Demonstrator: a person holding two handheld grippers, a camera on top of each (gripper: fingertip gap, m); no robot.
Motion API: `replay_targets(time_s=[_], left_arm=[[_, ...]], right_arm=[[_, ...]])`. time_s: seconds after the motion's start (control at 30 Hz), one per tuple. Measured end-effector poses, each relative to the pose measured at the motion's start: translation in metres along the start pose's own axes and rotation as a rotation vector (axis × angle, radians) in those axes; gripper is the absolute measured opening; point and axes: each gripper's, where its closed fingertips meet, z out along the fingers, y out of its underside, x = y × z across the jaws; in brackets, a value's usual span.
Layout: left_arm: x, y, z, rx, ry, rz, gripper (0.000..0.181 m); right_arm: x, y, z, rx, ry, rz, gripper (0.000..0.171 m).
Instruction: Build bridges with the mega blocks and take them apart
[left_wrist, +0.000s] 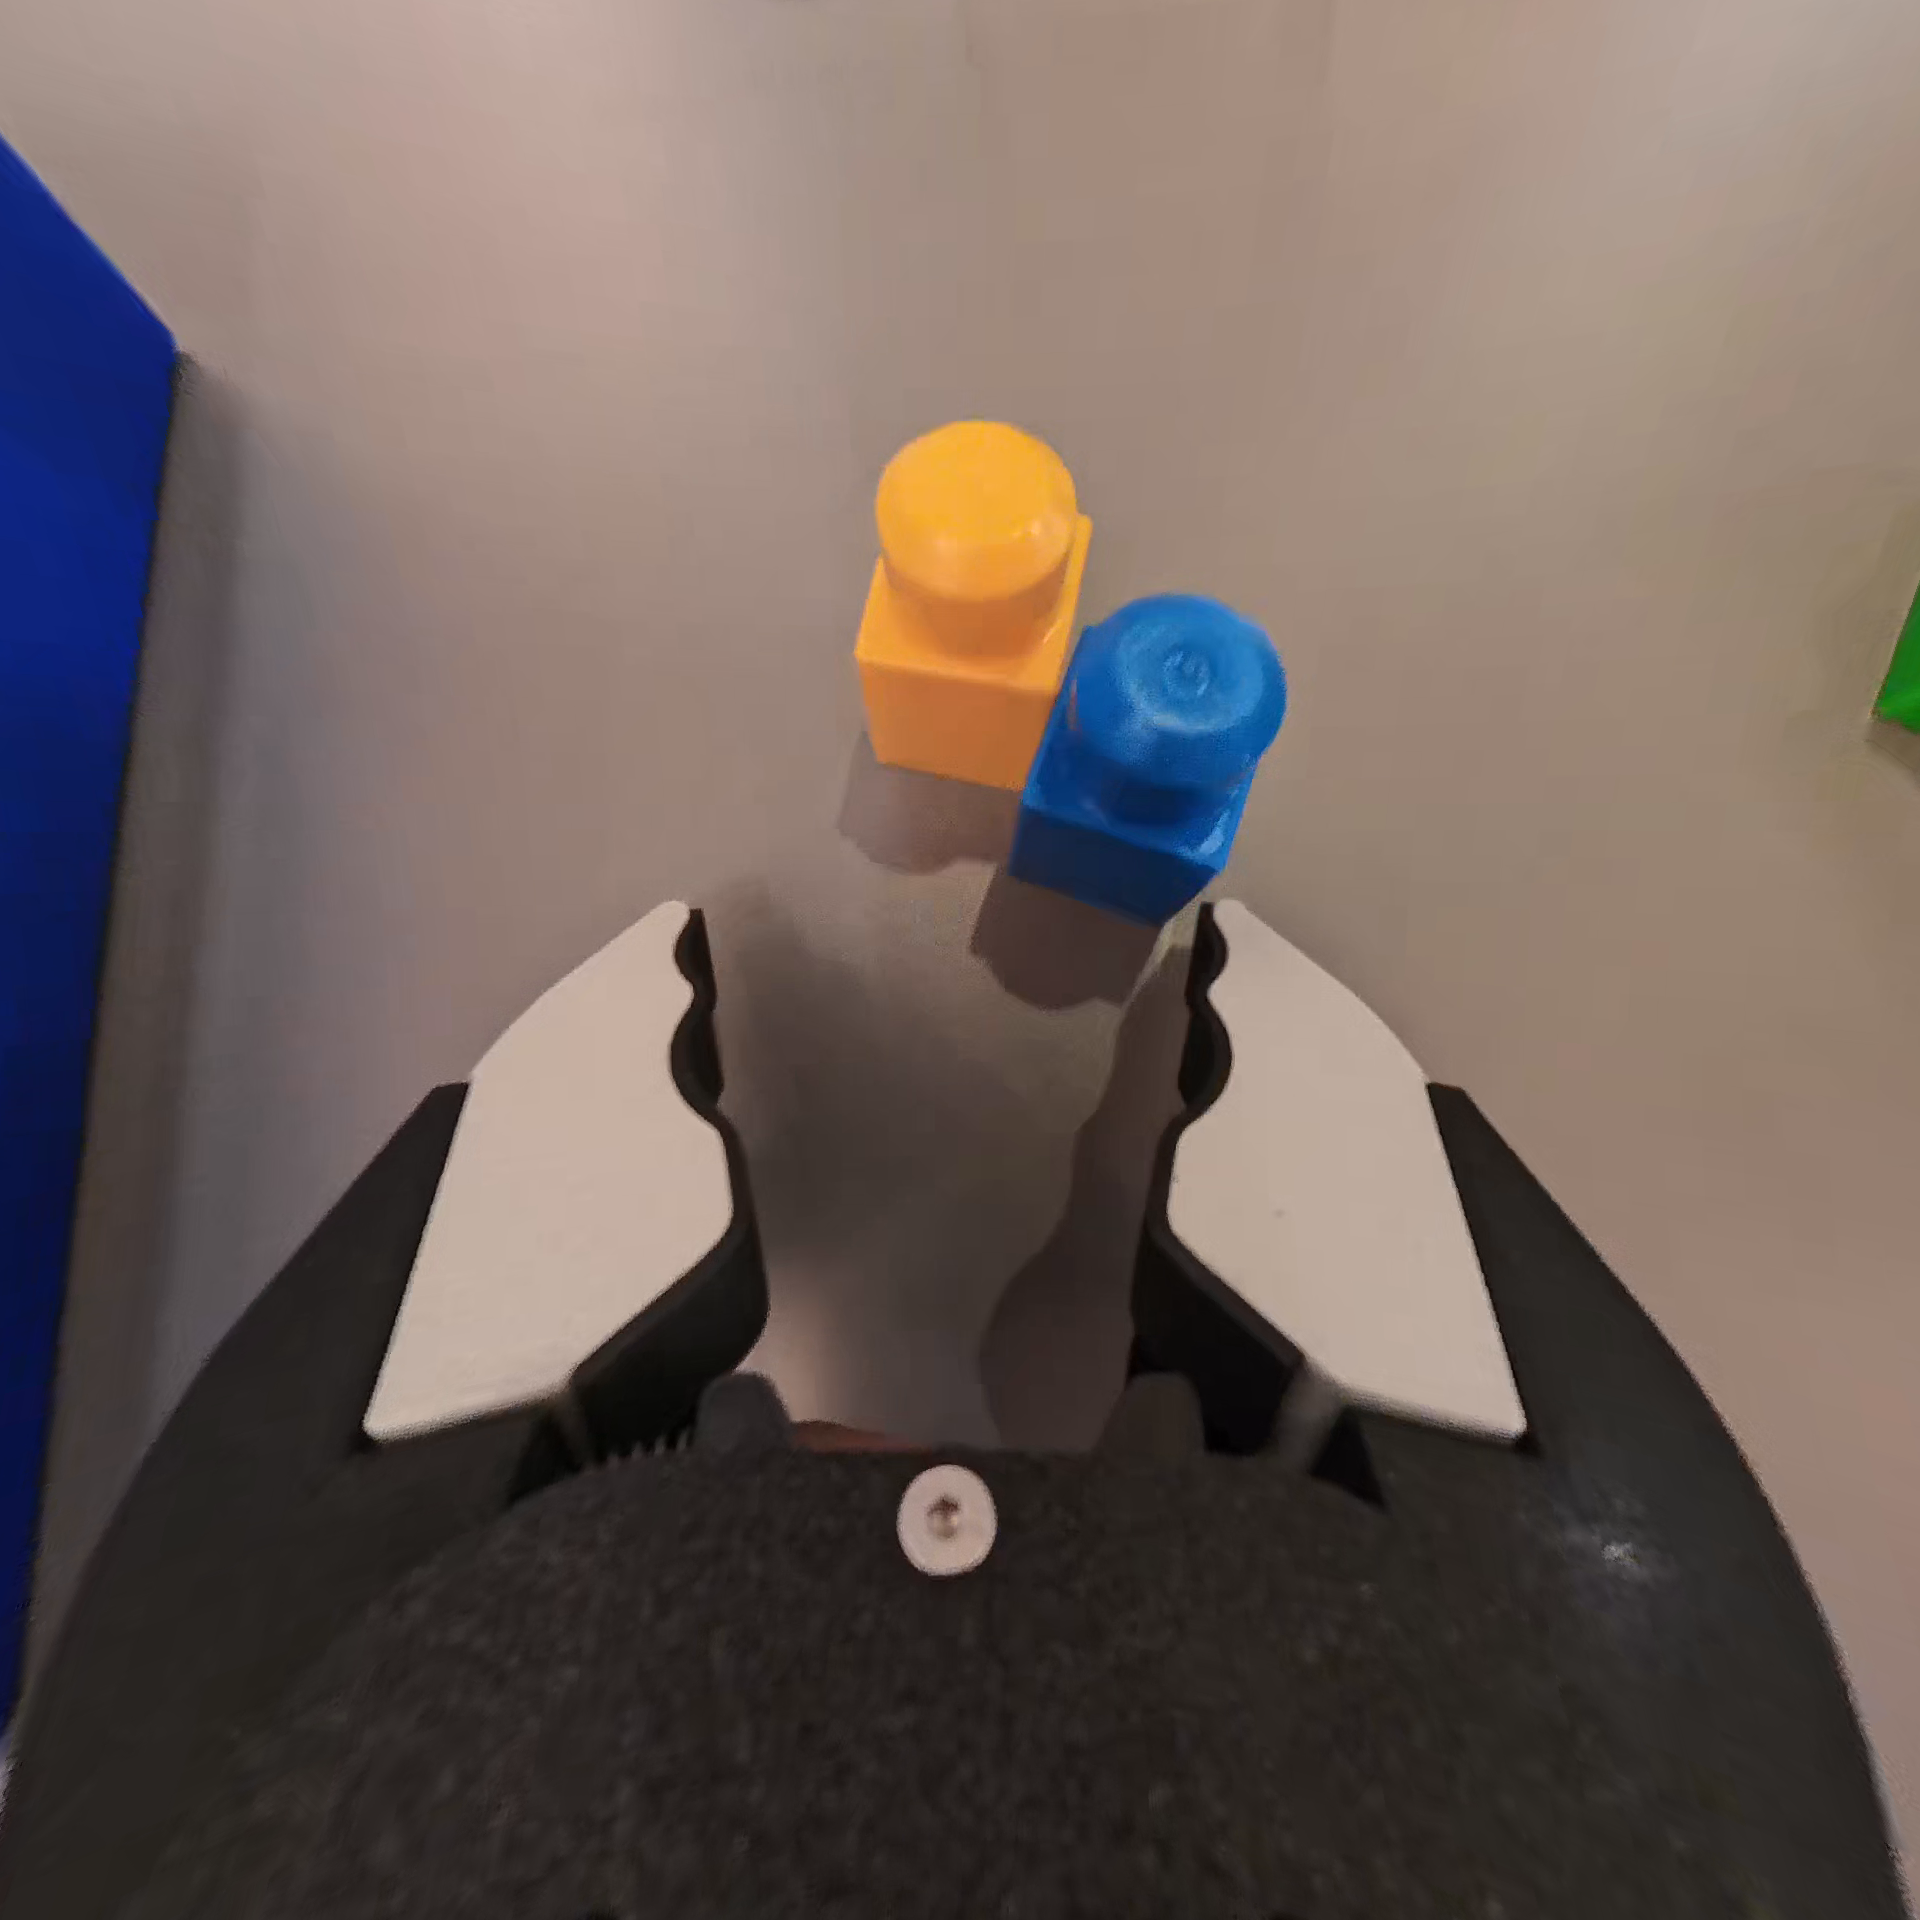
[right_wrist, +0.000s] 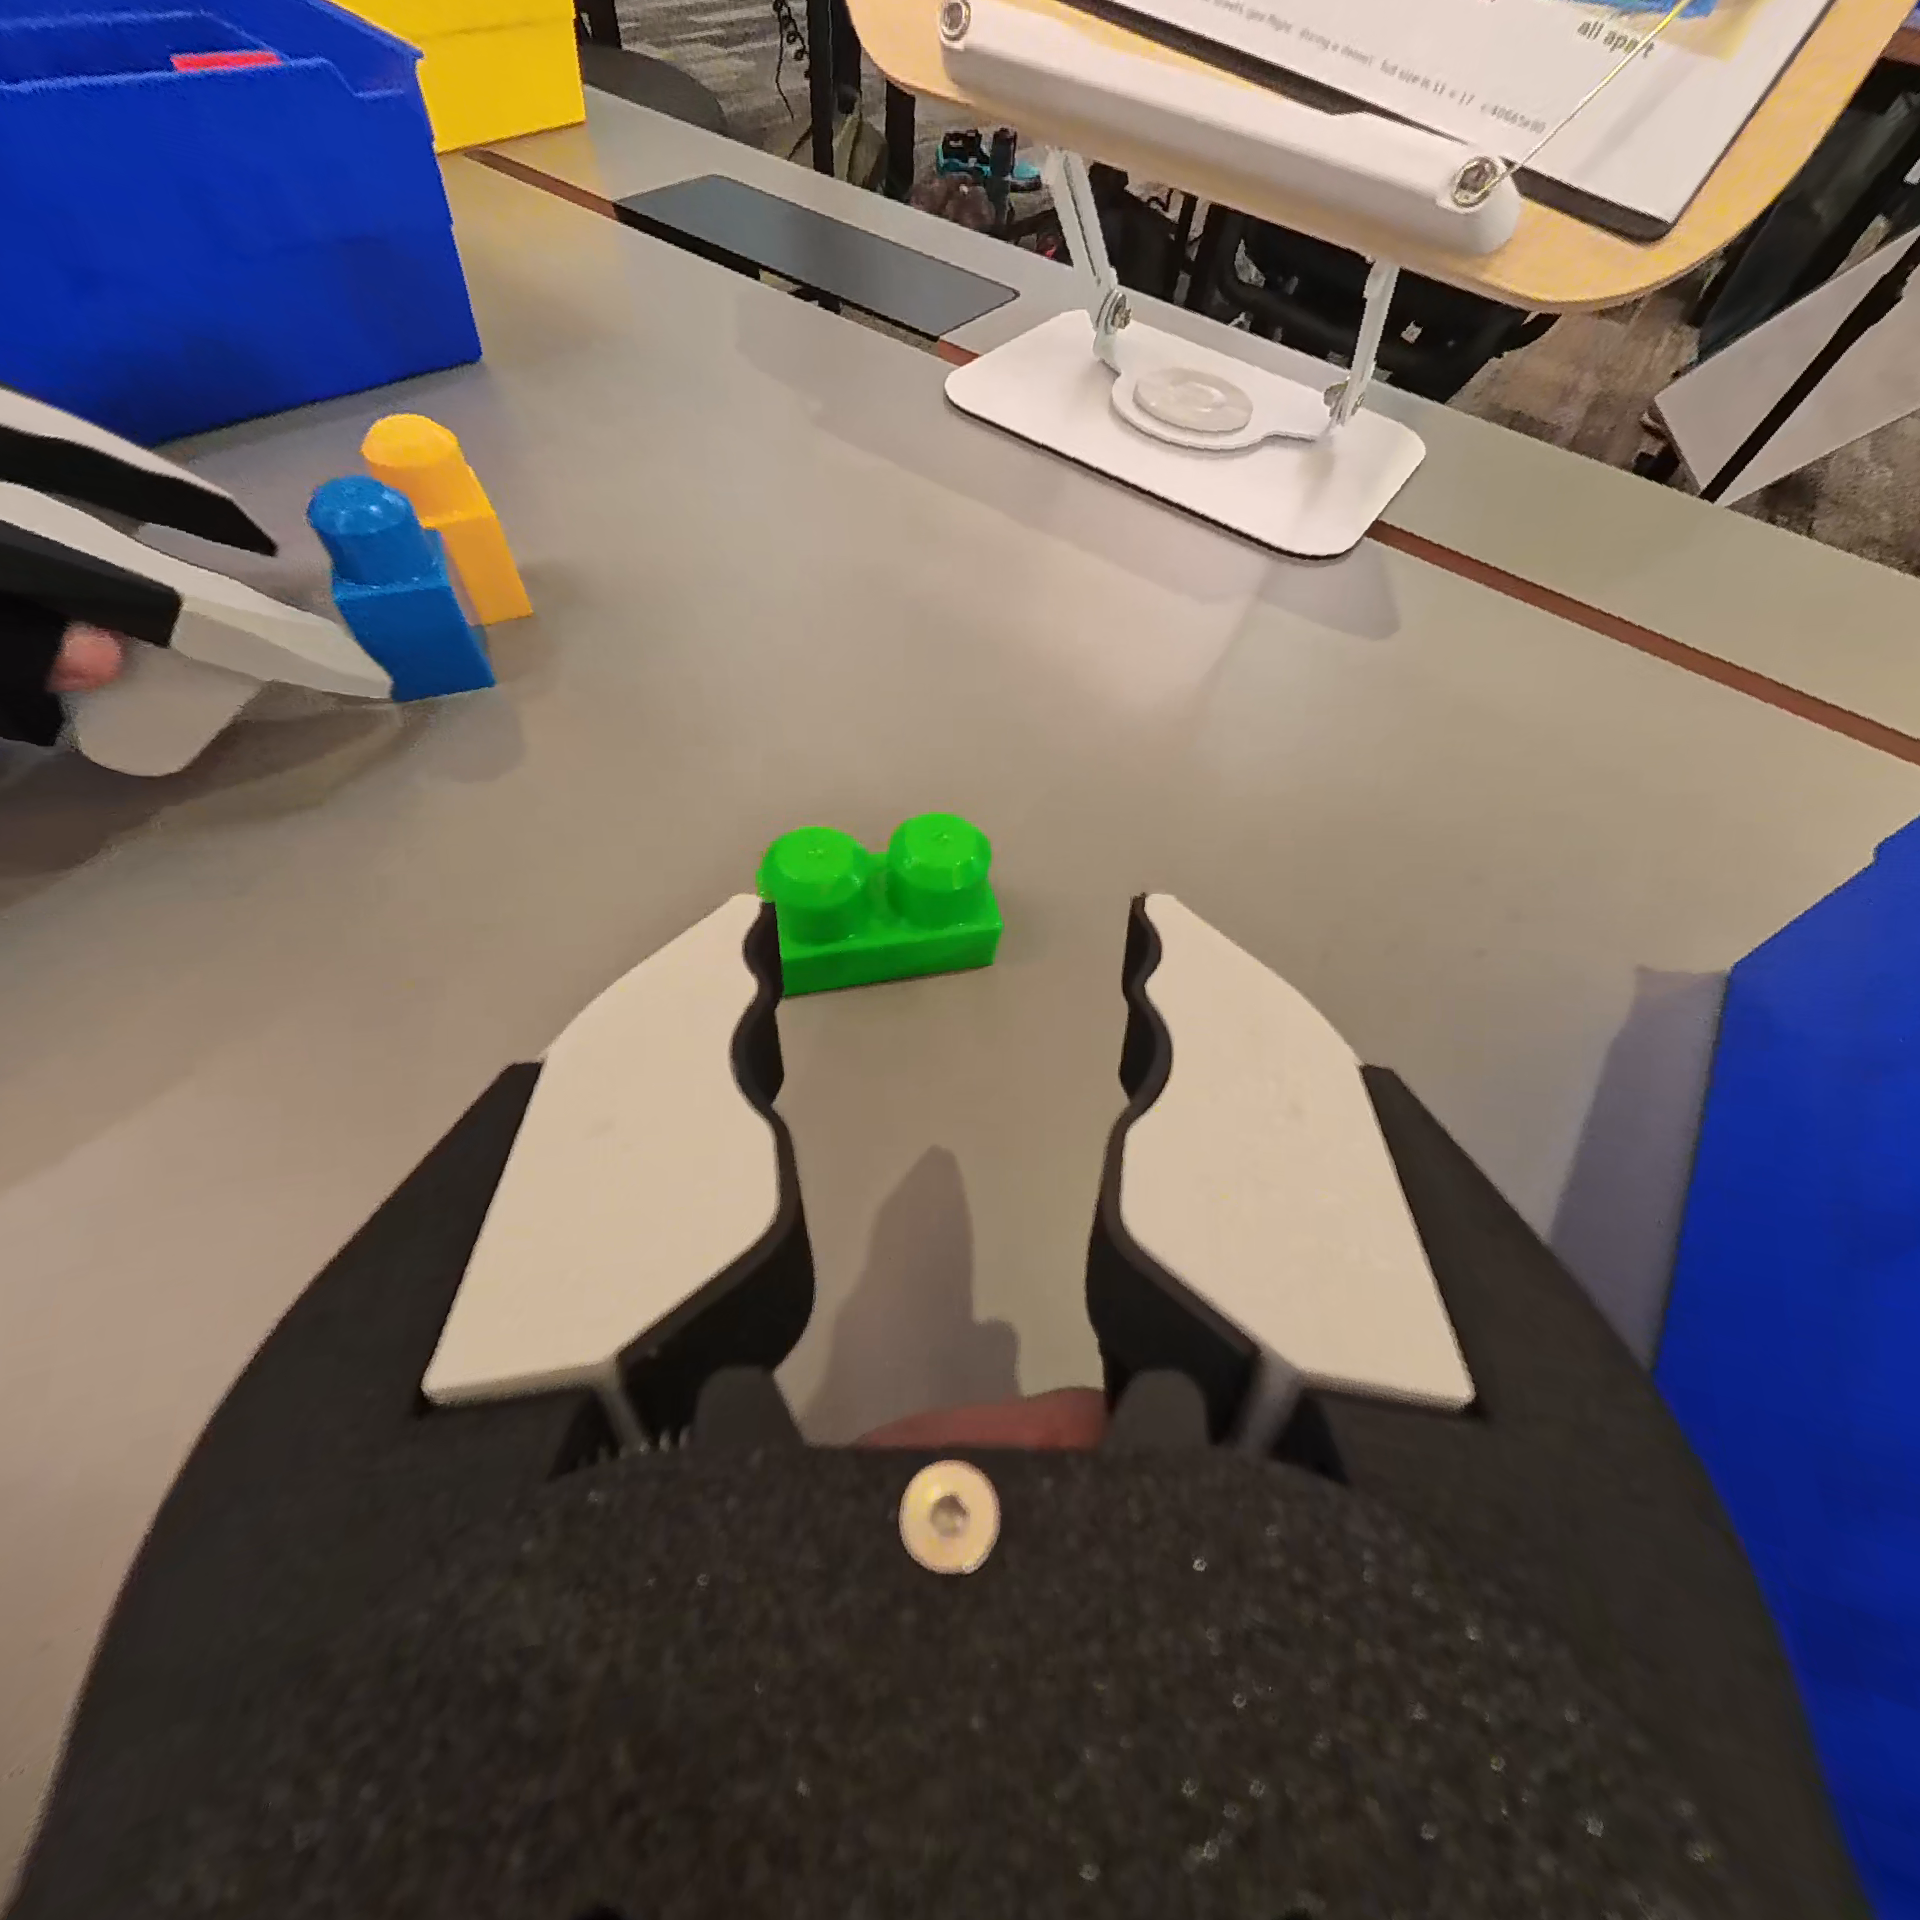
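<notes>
Left wrist view: left gripper (left_wrist: 951, 914) spread, empty, angled down over touching yellow block (left_wrist: 961, 665) and blue block (left_wrist: 1127, 821) on bench (left_wrist: 520, 623); right wrist view alone shows green block (right_wrist: 883, 920) just ahead of right gripper (right_wrist: 945, 904), spread, empty.

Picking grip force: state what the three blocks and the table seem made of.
Green block, blue block and orange block: likely moulded hard plastic, even colour, soft sheen on studs. Table: smooth grey surface, probably laminate, since it shows faint reflections; core unknown.
</notes>
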Motion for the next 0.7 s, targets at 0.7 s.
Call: replay_targets(time_s=[0.7], left_arm=[[-0.017, -0.011, 0.02, -0.019, -0.023, 0.024, 0.084]], right_arm=[[-0.01, -0.001, -0.001, -0.025, 0.015, -0.013, 0.063]])
